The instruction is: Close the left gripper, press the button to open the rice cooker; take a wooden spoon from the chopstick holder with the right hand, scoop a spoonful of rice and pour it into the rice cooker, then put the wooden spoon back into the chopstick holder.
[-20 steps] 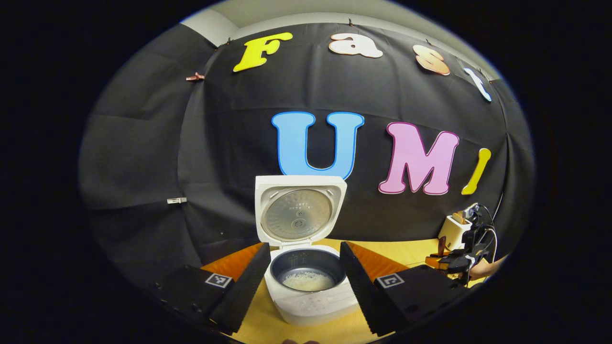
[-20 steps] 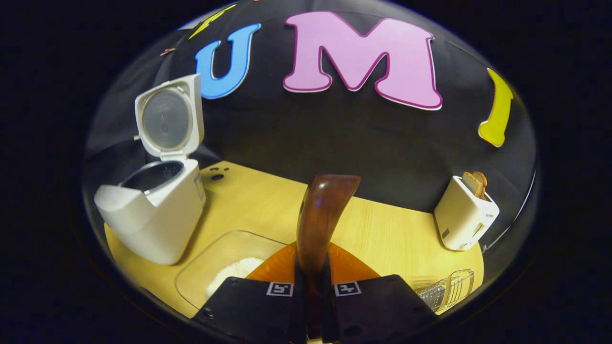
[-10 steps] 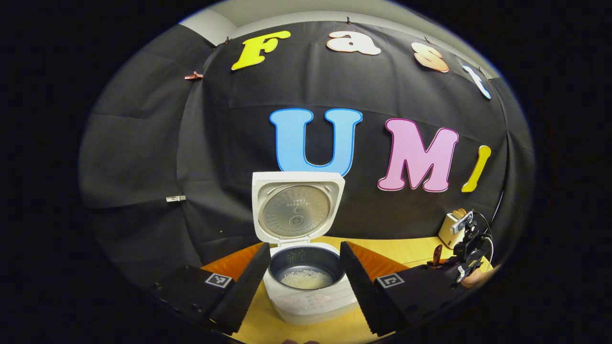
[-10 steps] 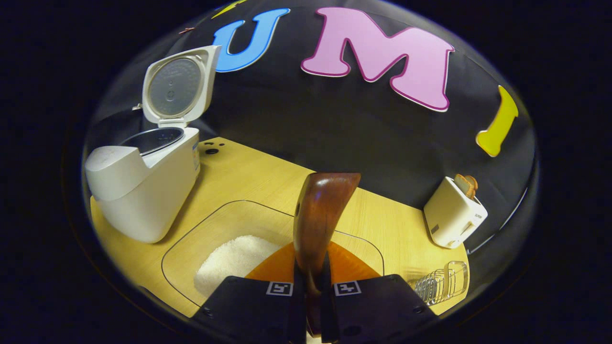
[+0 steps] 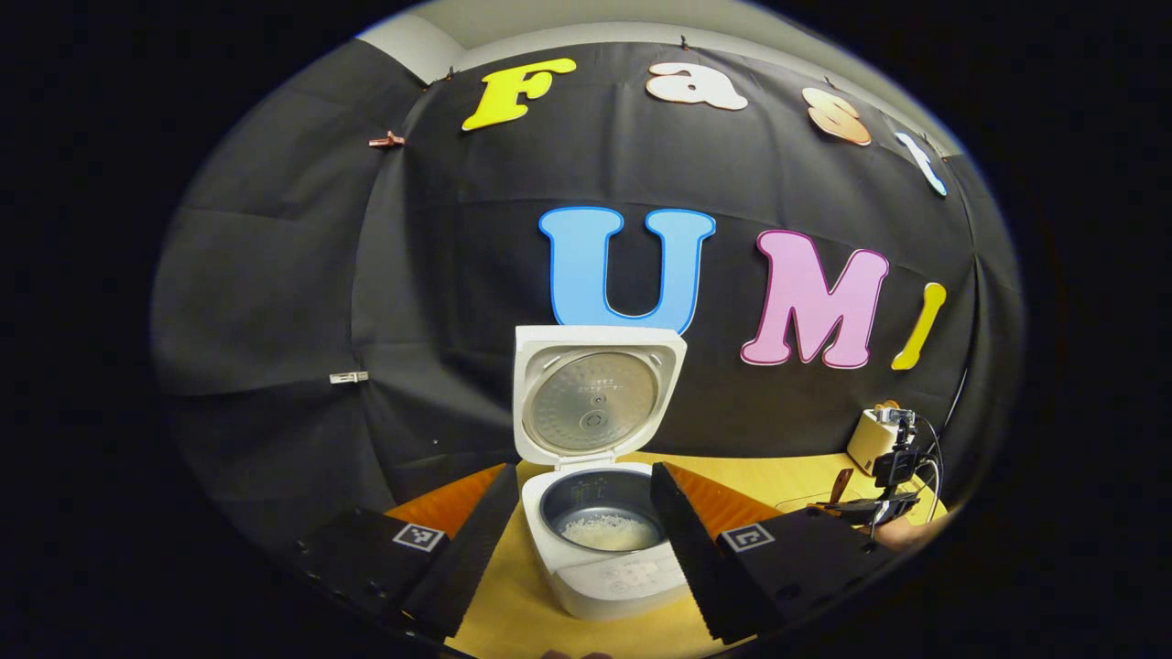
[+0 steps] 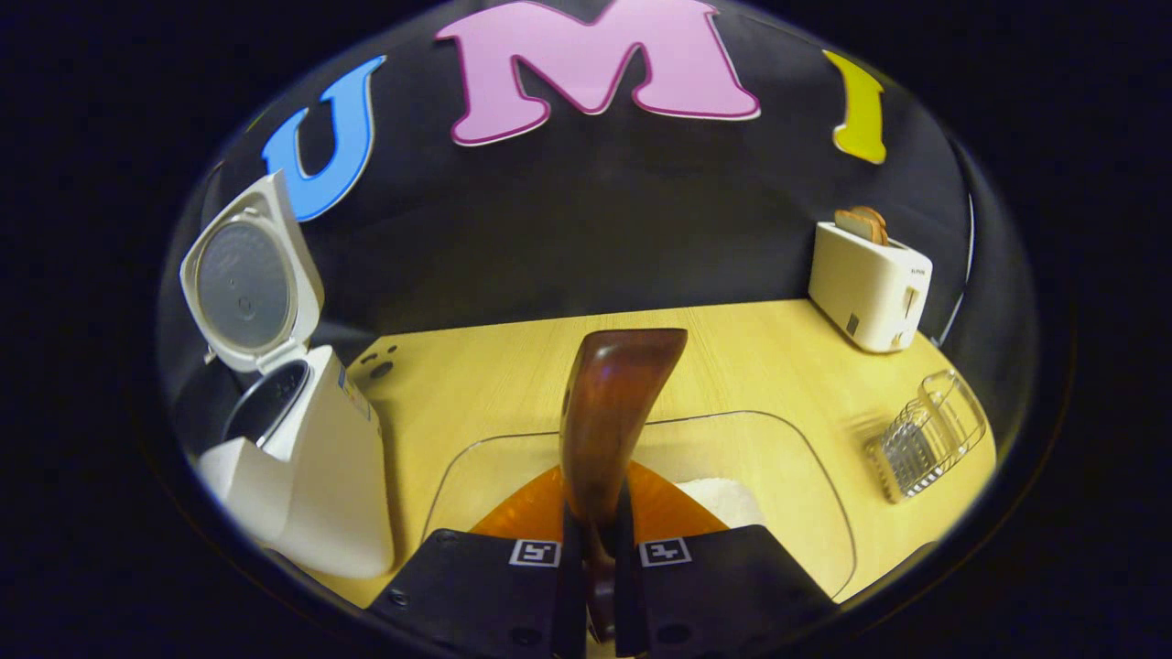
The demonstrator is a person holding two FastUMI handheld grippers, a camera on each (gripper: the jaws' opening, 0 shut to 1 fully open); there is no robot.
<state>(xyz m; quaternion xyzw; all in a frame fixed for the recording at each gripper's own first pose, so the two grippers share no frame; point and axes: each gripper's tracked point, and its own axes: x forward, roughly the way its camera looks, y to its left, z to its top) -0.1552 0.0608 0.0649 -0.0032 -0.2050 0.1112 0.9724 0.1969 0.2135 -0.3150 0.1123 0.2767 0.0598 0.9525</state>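
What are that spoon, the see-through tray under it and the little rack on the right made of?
Spoon: dark, glossy wood by its brown sheen, likely varnished. Tray: clear plastic or glass, since the table shows through; I cannot tell which. Rack: thin shiny wire, probably metal.

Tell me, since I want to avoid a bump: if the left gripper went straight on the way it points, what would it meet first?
Probably the open rice cooker: it sits on the table between the left gripper's spread fingers, straight ahead. Depth is hard to judge.
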